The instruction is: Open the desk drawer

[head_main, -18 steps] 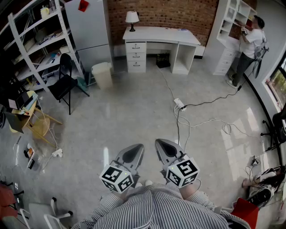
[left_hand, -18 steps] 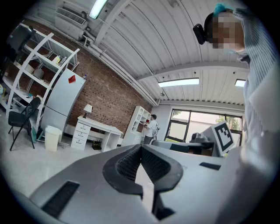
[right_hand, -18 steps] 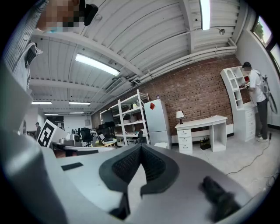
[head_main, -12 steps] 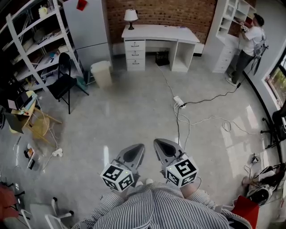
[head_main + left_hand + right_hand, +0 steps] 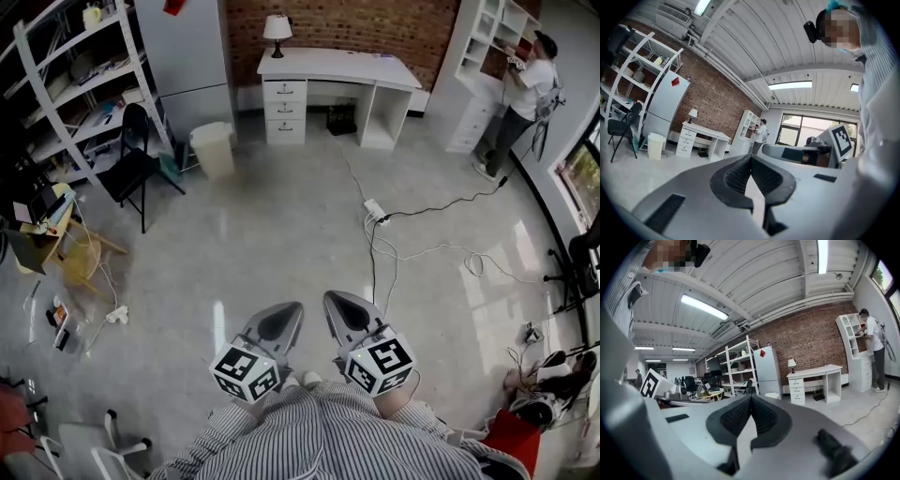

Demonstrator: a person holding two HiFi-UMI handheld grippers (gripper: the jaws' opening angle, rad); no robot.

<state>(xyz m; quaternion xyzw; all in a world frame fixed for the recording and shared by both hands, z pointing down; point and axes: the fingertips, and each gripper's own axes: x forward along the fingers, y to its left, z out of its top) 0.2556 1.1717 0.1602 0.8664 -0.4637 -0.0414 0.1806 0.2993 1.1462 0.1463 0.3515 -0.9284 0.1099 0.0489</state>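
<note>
A white desk (image 5: 337,67) stands against the brick wall far across the room, with a stack of three drawers (image 5: 285,111) at its left end and a small lamp (image 5: 277,28) on top. The desk (image 5: 705,136) also shows small in the left gripper view, and the desk (image 5: 815,372) in the right gripper view. My left gripper (image 5: 285,312) and right gripper (image 5: 334,304) are held close to my body, side by side, both shut with nothing between the jaws. Both are far from the desk.
A power strip (image 5: 377,214) and cables (image 5: 441,253) trail over the floor between me and the desk. A bin (image 5: 213,149), black chair (image 5: 131,164), grey cabinet (image 5: 183,47) and shelving (image 5: 66,94) stand at left. A person (image 5: 525,94) works at white shelves at right.
The view has shifted slightly; the desk sits a little further right and the left-side furniture has slid a little. Both grippers keep the same place before me, shut.
</note>
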